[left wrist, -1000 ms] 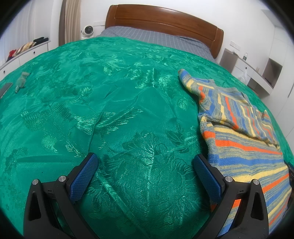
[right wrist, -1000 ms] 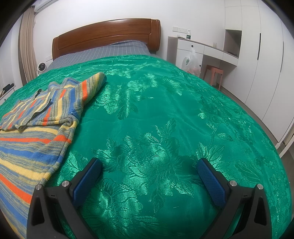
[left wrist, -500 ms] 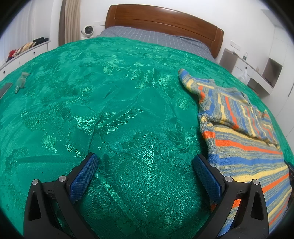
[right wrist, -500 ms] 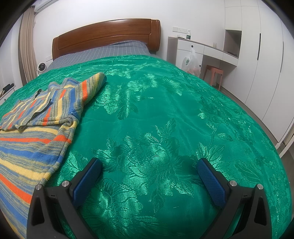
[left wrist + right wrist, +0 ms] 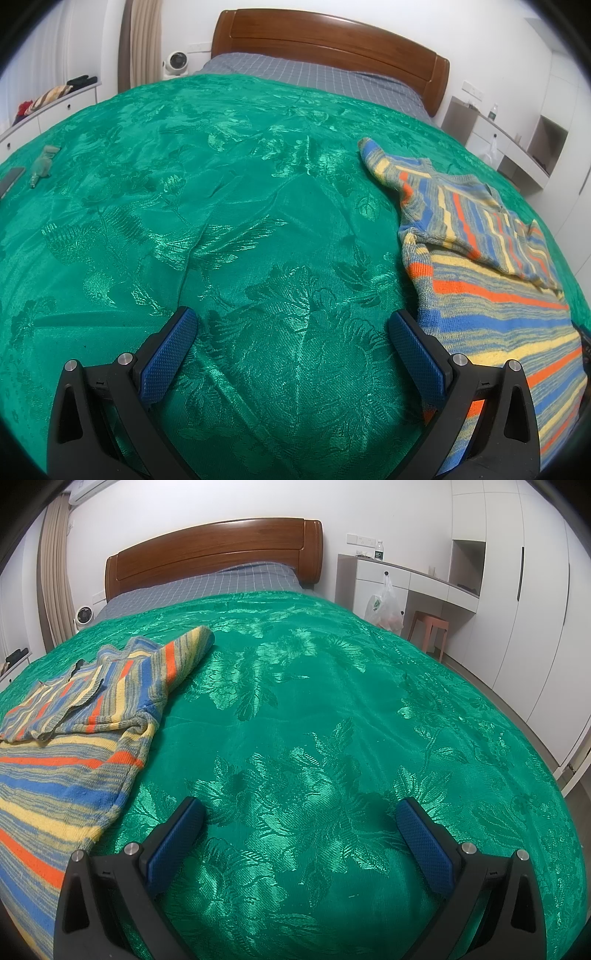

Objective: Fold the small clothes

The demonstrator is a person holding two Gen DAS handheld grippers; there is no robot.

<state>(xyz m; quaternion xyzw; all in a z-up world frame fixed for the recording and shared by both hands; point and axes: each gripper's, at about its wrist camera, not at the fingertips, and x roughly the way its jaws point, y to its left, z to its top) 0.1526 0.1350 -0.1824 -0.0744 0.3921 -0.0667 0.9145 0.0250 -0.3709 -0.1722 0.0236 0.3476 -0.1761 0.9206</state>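
Two grippers, left gripper [image 5: 291, 332] and right gripper [image 5: 299, 821], gape empty, flanking the striped sweater [image 5: 491, 280], apparently poised to fold it.

The sweater [image 5: 491, 280] lies on the bedspread [image 5: 229, 206] – to the right of your left gripper [image 5: 291, 325] and to the left of your right gripper [image 5: 301, 812]. Ahead of both stands the headboard [image 5: 210, 554]. Far left of your left gripper lies a small cloth [image 5: 43, 162].
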